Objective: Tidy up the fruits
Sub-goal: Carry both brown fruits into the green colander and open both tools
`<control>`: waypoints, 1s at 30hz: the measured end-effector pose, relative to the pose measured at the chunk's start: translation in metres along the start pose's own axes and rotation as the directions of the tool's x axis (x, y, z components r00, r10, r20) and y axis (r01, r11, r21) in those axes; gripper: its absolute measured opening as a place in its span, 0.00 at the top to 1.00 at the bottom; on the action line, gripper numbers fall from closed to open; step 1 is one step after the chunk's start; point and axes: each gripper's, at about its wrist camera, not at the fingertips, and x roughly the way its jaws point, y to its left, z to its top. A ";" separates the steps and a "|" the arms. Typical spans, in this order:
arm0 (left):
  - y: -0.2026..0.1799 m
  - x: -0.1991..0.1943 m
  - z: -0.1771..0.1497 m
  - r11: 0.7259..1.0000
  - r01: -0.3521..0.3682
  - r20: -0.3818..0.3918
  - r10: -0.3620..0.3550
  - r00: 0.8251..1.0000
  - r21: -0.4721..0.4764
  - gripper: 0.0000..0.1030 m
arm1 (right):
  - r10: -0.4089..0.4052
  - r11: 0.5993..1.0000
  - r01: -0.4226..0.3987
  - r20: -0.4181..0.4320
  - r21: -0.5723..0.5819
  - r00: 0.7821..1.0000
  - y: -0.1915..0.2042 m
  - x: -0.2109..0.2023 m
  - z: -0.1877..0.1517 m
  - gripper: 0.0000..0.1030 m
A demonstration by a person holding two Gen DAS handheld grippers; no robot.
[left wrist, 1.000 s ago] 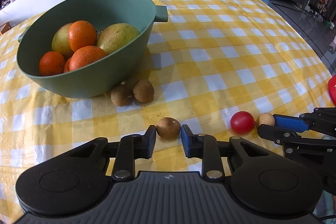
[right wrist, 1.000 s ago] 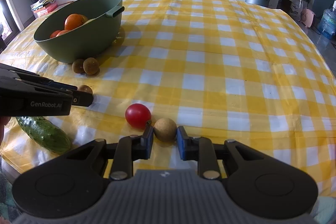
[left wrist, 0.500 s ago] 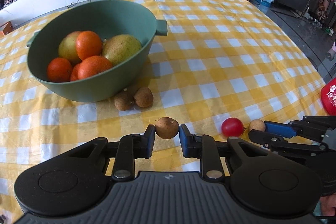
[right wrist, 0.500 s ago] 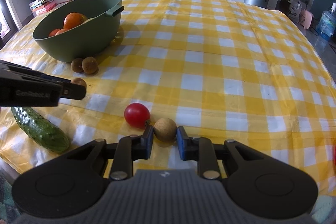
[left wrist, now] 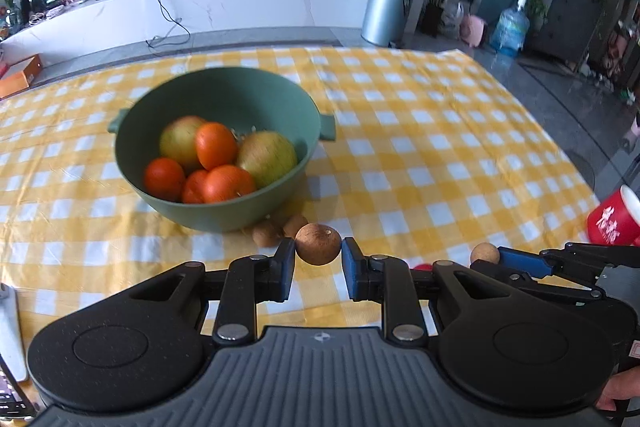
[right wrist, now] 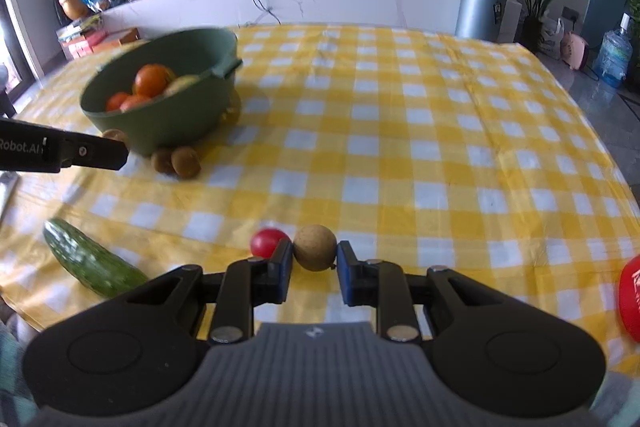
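— Yellow-and-white checked tablecloth (left wrist: 420,147) covers the whole table. What sits on it?

— At about 10 o'clock from the left gripper (left wrist: 318,265), a green bowl (left wrist: 280,99) holds oranges (left wrist: 216,145) and two yellow-green fruits (left wrist: 267,157).

— And in the right wrist view?

— A cucumber (right wrist: 92,261) lies at 9 o'clock near the table's front edge. A red cup (left wrist: 614,221) stands at 3 o'clock in the left view.

— The claws?

— Left gripper's blue pads are pinched on a brown longan (left wrist: 318,243), held clear of the cloth. Right gripper (right wrist: 314,263) is clamped on a paler longan (right wrist: 315,247); whether that one is off the cloth I cannot tell.

— Anything loose?

— Just beside the paler longan, at its 9 o'clock, a red cherry tomato (right wrist: 267,241) rests on the cloth. Two more longans (right wrist: 176,161) lie touching each other at the bowl's foot, 6 o'clock from it.
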 end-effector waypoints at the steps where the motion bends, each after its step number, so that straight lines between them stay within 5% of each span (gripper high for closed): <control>1: 0.002 -0.003 0.001 1.000 -0.002 0.008 0.002 1.000 -0.003 0.73 | 0.005 1.000 -0.005 0.014 -0.005 1.000 0.002 -0.004 0.004 0.80; 13: 0.030 -0.033 0.022 0.998 -0.010 0.108 0.017 0.994 -0.070 0.73 | 0.141 0.984 -0.121 0.157 -0.134 0.977 0.051 -0.038 0.054 0.80; 30: 0.064 -0.016 0.051 0.991 -0.028 0.107 0.042 0.993 -0.127 0.73 | 0.246 0.943 -0.199 0.157 -0.265 0.956 0.105 -0.012 0.104 0.81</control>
